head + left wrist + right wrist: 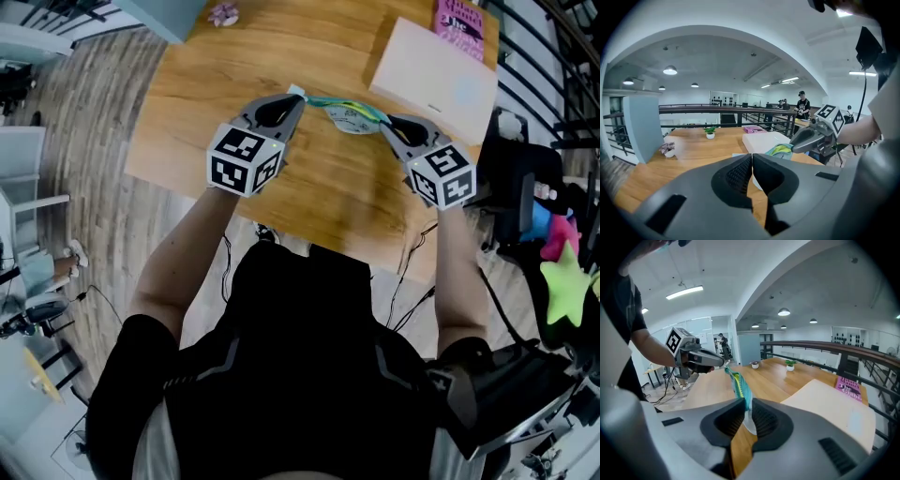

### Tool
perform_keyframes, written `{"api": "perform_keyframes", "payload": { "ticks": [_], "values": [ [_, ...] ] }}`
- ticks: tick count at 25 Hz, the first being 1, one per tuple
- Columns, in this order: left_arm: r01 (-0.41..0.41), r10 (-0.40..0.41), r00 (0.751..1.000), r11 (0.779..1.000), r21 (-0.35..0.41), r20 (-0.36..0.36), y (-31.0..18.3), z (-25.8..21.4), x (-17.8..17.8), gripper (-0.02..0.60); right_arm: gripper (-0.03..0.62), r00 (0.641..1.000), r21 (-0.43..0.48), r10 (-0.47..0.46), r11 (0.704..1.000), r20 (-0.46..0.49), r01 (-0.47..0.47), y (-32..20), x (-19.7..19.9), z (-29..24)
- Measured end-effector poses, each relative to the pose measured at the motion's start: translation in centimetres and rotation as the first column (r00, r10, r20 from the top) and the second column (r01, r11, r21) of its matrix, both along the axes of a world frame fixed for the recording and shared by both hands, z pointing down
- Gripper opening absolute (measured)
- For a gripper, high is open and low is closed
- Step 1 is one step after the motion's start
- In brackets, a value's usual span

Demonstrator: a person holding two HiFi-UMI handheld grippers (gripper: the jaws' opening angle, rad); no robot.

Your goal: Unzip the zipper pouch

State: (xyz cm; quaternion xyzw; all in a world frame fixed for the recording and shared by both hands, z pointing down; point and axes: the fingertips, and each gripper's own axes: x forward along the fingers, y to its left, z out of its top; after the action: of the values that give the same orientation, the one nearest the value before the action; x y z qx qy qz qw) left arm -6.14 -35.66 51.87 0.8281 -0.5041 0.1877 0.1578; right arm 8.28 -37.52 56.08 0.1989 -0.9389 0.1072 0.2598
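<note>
A small purple-flowered plant (pixel 223 13) is noted at the 11 o'clock edge of the wooden table (pixel 328 197). The left gripper (pixel 298 97) is positioned over the table at about 10 o'clock from its centre, with its tips aimed toward 2 o'clock. In the left gripper view its jaws are seen pressed fully together, pinched on the left end of the zipper pouch (pixel 349 114). The pouch, teal and yellow with a pale lower part, is suspended clear of the tabletop and stretched between the two grippers, toward 12 o'clock from the table's centre. Its right end is clamped in the right gripper (pixel 384 123), whose jaws are set narrow; in the right gripper view the pouch's edge is seen running between the pads. The right gripper's tips are aimed toward 10 o'clock, facing those of the left gripper. A white box (pixel 436 80) is recorded lying flat on the table at 2 o'clock, just beyond the right gripper. A pink book (pixel 459 17) is found at the box's far edge, at 1 o'clock.
</note>
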Motion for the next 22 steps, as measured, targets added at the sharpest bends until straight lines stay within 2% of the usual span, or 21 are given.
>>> {"api": "perform_keyframes", "payload": {
  "ticks": [5, 12, 22],
  "values": [
    [0.009, -0.004, 0.998, 0.996, -0.090, 0.056, 1.1, 4.0, 0.3, 0.032, 0.055, 1.000, -0.105, -0.007, 0.994, -0.002, 0.007, 1.7, 0.3, 4.1],
    [0.015, 0.003, 0.997, 0.975, -0.222, 0.079, 4.7, 9.8, 0.4, 0.032, 0.055, 1.000, -0.256, -0.013, 0.967, -0.023, 0.006, 6.6, 0.7, 9.2],
    [0.000, 0.044, 0.994, 0.922, -0.386, 0.104, 9.0, 17.4, 0.0, 0.032, 0.057, 0.993, -0.335, -0.048, 0.942, -0.112, 0.007, 9.6, 0.5, 14.2]
  ]
}}
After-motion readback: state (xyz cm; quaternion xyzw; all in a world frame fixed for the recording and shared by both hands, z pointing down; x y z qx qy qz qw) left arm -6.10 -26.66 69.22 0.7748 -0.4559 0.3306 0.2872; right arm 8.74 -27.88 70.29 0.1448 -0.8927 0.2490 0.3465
